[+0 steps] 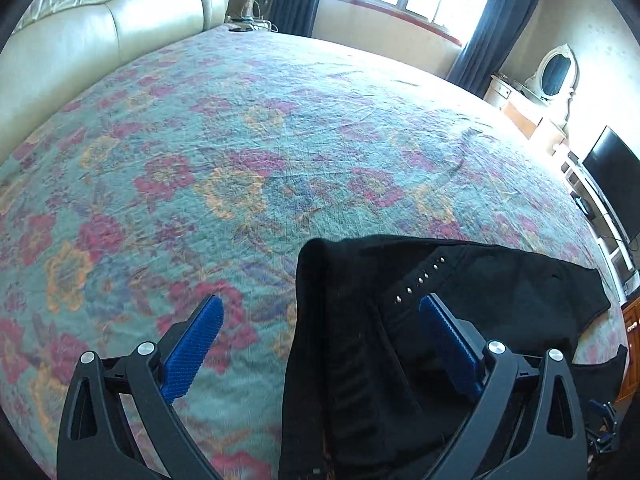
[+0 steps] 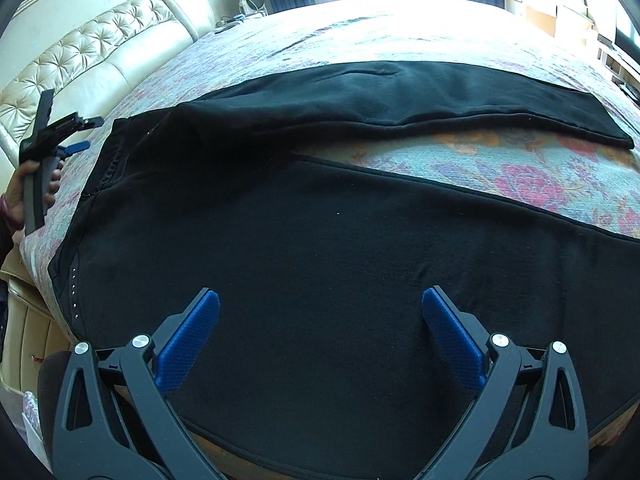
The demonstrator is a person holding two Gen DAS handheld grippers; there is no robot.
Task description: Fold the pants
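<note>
Black pants [image 2: 320, 240] lie spread flat on the floral bedspread [image 2: 520, 172], waistband to the left, the two legs splayed apart to the right. My right gripper [image 2: 320, 316] is open and empty, hovering over the near leg. My left gripper [image 1: 320, 320] is open and empty above the waistband end of the pants [image 1: 400, 320], which has a row of small metal studs [image 1: 420, 280]. The left gripper also shows in the right wrist view [image 2: 78, 134], held in a hand at the far left, by the waistband.
The bed has a cream tufted headboard [image 1: 100, 20] on the left. A window with dark curtains [image 1: 500, 20] is at the far side. A dresser with an oval mirror [image 1: 554, 72] and a television [image 1: 616, 176] stand to the right.
</note>
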